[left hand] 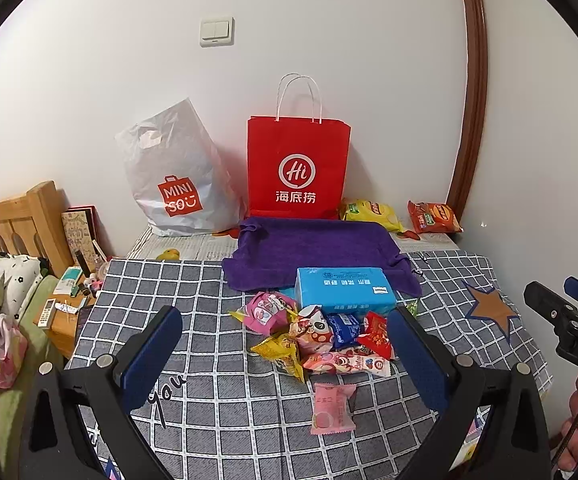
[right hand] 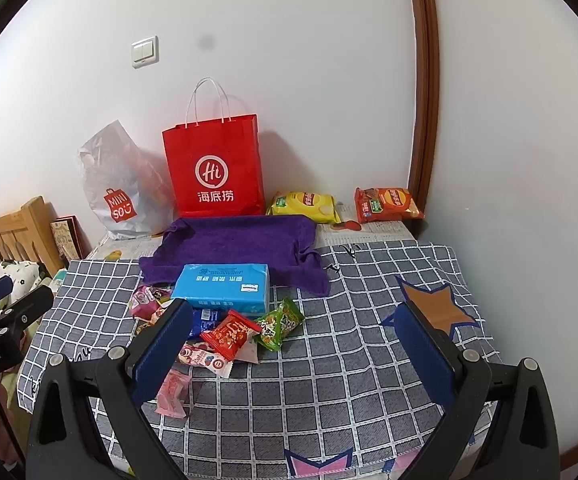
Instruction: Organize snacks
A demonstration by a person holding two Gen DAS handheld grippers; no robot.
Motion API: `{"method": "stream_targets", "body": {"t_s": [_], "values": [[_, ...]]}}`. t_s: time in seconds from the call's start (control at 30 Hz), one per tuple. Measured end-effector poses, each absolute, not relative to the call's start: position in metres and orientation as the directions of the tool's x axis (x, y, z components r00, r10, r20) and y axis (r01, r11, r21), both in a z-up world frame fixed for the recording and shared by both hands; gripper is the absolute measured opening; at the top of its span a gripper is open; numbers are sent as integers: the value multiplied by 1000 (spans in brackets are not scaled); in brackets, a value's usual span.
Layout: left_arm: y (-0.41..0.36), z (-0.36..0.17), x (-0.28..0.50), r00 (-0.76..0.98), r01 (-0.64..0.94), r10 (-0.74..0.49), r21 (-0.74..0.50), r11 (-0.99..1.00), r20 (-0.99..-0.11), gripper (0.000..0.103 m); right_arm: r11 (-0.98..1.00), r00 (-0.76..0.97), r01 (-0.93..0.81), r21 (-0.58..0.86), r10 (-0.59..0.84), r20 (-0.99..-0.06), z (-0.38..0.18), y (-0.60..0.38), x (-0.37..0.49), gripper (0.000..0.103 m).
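Snacks (left hand: 321, 336) lie in a loose heap near the middle of the checked cloth (left hand: 217, 400) on the tabletop, seen from the left wrist: small wrapped packets in pink, yellow, blue and red, touching the near side of a blue tissue pack (left hand: 345, 290). One pink packet (left hand: 333, 408) lies apart, toward the near edge. Behind the tissue pack a purple towel (left hand: 309, 248) is spread, and along the far edge stand a red paper bag (left hand: 298, 168) and a white plastic bag (left hand: 177, 176); a yellow chip bag (left hand: 371, 214) and an orange chip bag (left hand: 433, 216) lie in the far right corner. The left gripper (left hand: 285, 356) hangs above the near edge with jaws spread wide, holding nothing.

From the right wrist, the same heap sits left of centre, with a green packet (right hand: 281, 324) at its right end and a red packet (right hand: 231, 334) beside it. The right gripper (right hand: 293, 348) is likewise wide open and empty, over bare cloth right of the heap.

No packet looks handled yet, so this reads as the start: choosing a first piece. The next move probably calls for lowering one gripper over an outlying packet, such as the lone pink one, and closing gently on the crinkly wrapper.
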State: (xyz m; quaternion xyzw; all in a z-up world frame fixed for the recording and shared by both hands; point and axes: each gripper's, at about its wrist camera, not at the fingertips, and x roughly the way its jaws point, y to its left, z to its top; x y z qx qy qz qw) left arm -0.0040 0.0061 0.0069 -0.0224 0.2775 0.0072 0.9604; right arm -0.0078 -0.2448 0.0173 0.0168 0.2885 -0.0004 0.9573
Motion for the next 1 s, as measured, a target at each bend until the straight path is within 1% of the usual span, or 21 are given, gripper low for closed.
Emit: {"method": "stream_targets", "body": {"t_s": [0.57,1.0], "values": [[6,4,-4,844,-27,3,-37,999,-536,103,999,837,9,38,13,-548,18,-245,-8,99],[11,-25,21,817,-31,9,-28,999,-576,103,998,821,-1,59,34,-570,-9,-240,15,99]]}}
